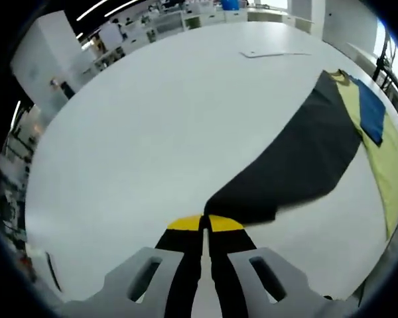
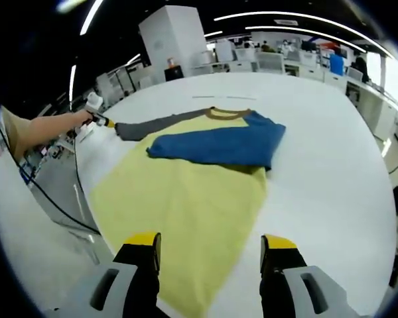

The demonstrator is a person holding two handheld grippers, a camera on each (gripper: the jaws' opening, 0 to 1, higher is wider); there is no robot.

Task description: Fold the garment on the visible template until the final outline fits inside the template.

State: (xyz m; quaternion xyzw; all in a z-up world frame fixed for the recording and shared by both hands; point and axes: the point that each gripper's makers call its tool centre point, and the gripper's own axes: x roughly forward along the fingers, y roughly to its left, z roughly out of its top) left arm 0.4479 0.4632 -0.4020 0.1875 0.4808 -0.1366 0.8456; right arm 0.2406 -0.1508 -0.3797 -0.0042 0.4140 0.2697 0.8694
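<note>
Left claw [image 1: 202, 224] pinched tight on the dark sleeve [image 1: 298, 159] — tug too hard and the shirt [image 2: 186, 199] drags across the surface [image 1: 152, 132]; right claw [image 2: 212, 250] hangs wide open, holding nothing, over its yellow hem

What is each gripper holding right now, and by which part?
The left gripper, jaws shut, pinches the tip of the dark sleeve of the shirt. The right gripper is open, holding nothing.

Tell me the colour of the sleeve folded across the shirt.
Blue sleeve, lying over the yellow shirt; clearest in the right gripper view.
</note>
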